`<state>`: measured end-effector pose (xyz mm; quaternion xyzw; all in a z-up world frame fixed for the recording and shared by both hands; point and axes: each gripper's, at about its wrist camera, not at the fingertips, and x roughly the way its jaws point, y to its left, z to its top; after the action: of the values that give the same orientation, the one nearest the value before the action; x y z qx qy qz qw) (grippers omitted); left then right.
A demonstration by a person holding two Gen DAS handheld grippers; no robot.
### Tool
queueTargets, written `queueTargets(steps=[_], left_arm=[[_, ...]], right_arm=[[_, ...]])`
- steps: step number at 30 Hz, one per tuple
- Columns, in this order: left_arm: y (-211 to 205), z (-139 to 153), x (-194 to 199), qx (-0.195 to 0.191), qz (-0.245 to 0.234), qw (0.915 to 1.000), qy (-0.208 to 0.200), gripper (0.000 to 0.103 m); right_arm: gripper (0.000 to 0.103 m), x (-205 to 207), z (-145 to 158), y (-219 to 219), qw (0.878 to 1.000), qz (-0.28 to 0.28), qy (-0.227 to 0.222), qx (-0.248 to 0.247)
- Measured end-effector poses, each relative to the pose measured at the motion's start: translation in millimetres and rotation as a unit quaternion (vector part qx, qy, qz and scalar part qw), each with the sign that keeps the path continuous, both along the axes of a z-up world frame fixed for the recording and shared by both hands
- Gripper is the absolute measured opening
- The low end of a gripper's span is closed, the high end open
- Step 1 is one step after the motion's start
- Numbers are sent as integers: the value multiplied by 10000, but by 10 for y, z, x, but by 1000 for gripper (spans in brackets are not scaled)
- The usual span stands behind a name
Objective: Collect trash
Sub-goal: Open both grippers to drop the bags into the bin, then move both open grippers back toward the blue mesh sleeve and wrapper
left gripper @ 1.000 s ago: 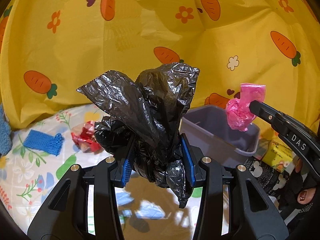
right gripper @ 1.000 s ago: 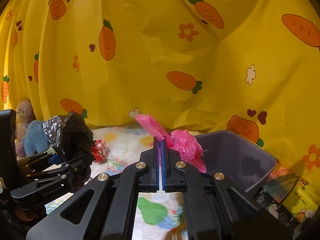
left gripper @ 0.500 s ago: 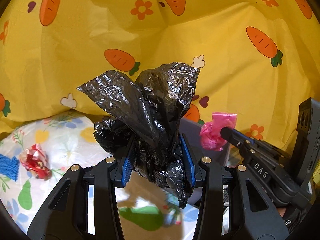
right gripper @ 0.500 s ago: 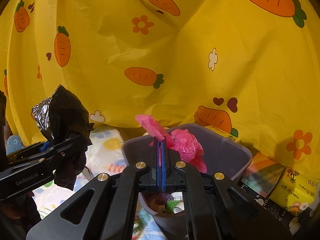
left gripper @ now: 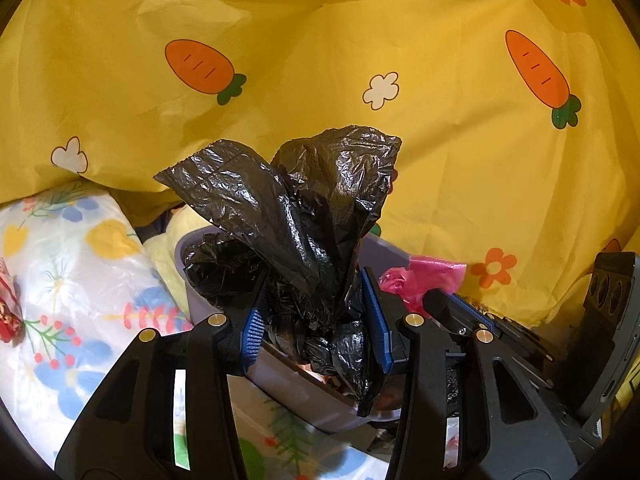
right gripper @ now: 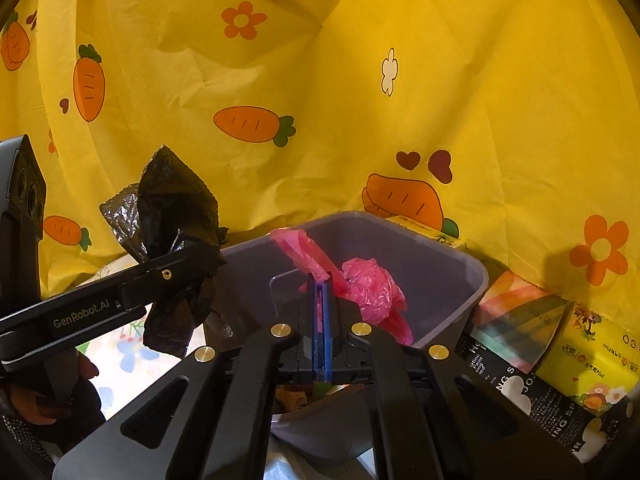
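Black bag [left gripper: 304,240]: crumpled, pinched between your left gripper [left gripper: 316,328] pads, held up over the near rim of the grey bin [right gripper: 460,276]. Tail hangs down toward the bin interior.
Pink bag [right gripper: 372,288]: thin strip clamped in your right gripper [right gripper: 321,308], jaws pressed nearly flat; wad hangs over the bin opening.
Risk 1: light film may cling to a pad on release, judged from how it wraps the blue pads. It could lift back out w/ the gripper.
Risk 2: black bag sits over the rim, not the centre. If you let go here, part may drape outside.
Risk 3: grippers are close together over one bin, so contact is poss. if both drop at once.
Left on cloth: red wrapper [left gripper: 8,312] at the frame edge, well apart from the bin, not yet collected.
Hidden: bin contents mostly blocked by gripper bodies; bin floor not visible.
Unclear: whether the black bag's tail touches the bin. Boxes [right gripper: 580,356] beside the bin cut off at the edge, text unreadable.
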<state>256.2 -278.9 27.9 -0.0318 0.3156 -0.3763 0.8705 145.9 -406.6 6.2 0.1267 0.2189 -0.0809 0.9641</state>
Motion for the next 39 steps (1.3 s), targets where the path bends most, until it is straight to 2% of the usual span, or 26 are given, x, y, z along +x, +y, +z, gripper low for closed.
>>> queueTargets(steps=[2, 4, 5, 7, 8, 12, 19, 26, 31, 37, 39], left_arm=[[-40, -33, 14, -6, -42, 10000, 49, 49], [-57, -46, 6, -13, -40, 10000, 7, 66], [-56, -44, -6, -39, -51, 10000, -12, 71], [-12, -28, -27, -158, -4, 9999, -41, 83], [26, -18, -36, -216, 37, 9997, -56, 84], [197, 11, -94, -232, 367, 9990, -114, 90], [616, -21, -297, 239, 858, 9951, -421, 91], [1092, -31, -392, 381, 1340, 9894, -412, 91], [1433, -34, -475, 697, 1767, 9800, -592, 91], [2069, -100, -432, 878, 2543, 9617, -526, 91], [2318, -152, -385, 982, 2882, 9513, -479, 91]], right_arm=[[3, 16, -26, -23, 10000, 2, 25, 34], [6, 29, -54, -47, 10000, -14, 52, 64], [8, 35, -68, -57, 9999, -26, 67, 72], [18, 36, -93, -72, 9999, -36, 91, 68], [25, 32, -104, -77, 9999, -53, 94, 55], [40, 4, -123, -88, 9999, -133, 86, 11], [75, -133, -84, -24, 9990, -373, -87, -233], [79, -245, 25, 134, 9985, -410, -137, -340], [82, -312, 128, 373, 9976, -291, -292, -561], [82, -179, 158, 867, 9957, 288, -315, -818], [82, -79, 131, 1081, 9942, 595, -256, -856]])
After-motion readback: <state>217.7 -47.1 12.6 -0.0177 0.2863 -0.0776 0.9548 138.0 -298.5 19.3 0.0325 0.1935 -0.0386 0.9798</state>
